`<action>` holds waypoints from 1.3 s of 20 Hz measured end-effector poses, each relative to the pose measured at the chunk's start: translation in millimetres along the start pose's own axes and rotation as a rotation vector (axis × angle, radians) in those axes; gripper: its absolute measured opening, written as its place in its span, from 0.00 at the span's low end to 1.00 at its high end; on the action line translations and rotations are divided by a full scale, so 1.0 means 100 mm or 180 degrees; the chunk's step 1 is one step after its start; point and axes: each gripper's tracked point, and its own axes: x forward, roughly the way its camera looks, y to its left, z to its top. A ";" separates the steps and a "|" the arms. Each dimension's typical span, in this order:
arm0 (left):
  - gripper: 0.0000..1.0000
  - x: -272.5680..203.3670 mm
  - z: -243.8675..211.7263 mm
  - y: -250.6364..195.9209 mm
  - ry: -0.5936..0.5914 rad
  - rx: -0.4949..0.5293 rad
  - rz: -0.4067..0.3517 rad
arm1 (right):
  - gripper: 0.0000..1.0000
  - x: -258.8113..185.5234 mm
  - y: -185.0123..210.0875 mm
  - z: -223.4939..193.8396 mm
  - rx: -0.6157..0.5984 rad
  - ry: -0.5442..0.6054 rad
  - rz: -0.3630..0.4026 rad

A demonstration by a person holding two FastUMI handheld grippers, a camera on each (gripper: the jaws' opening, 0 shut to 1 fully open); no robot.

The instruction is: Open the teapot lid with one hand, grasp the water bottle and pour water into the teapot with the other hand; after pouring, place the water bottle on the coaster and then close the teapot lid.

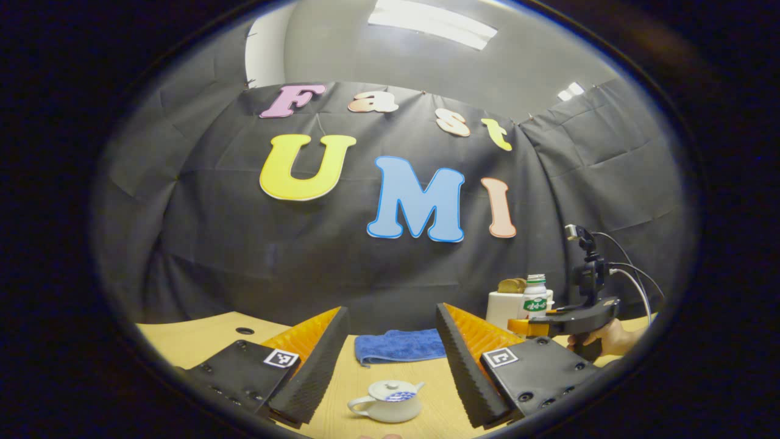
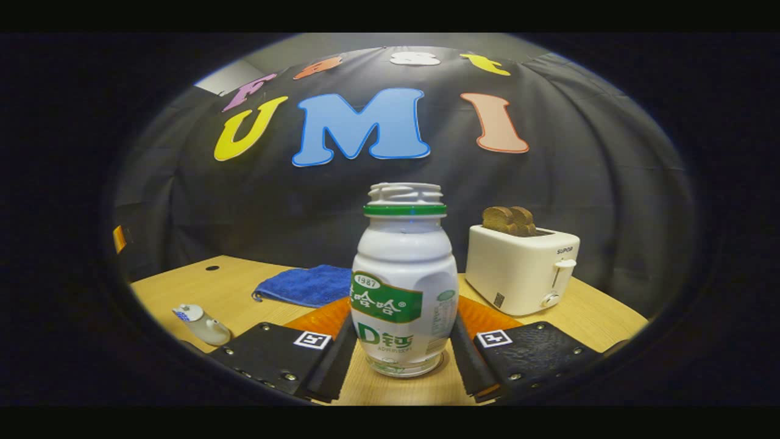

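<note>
A small white teapot (image 1: pixel 386 400) with a blue pattern stands low on the wooden table (image 1: pixel 195 341), its lid (image 1: pixel 385 386) on. My left gripper (image 1: pixel 391 314) hangs open above it, a finger on each side, apart from it. The teapot (image 2: pixel 204 326) also appears far left in the right gripper view. A white water bottle (image 2: pixel 404 286) with a green label and no cap stands upright on the table. My right gripper (image 2: pixel 403 323) is shut on its lower body, both fingers against its sides. In the left gripper view the bottle (image 1: pixel 535 296) and right gripper (image 1: pixel 530 326) sit at right, held by a hand (image 1: pixel 612 338).
A folded blue cloth (image 1: pixel 399 346) (image 2: pixel 308 285) lies at the back of the table. A white toaster (image 2: pixel 521 268) (image 1: pixel 503 308) with bread slices (image 2: pixel 509 221) stands behind and right of the bottle. A small hole (image 2: pixel 212 267) marks the tabletop at far left.
</note>
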 end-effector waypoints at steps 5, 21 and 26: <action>0.95 0.00 -0.03 -0.01 0.0020 0.0003 0.0003 | 0.72 0.17 -0.04 -0.21 -0.0058 0.0061 -0.0032; 0.95 0.02 -0.11 -0.11 0.0093 0.0026 -0.0081 | 0.98 0.14 0.00 -0.30 -0.0240 0.0057 -0.0112; 0.95 0.00 -0.15 -0.18 0.0116 0.0064 -0.0130 | 0.98 -0.42 0.00 -0.18 -0.0287 -0.0147 -0.0274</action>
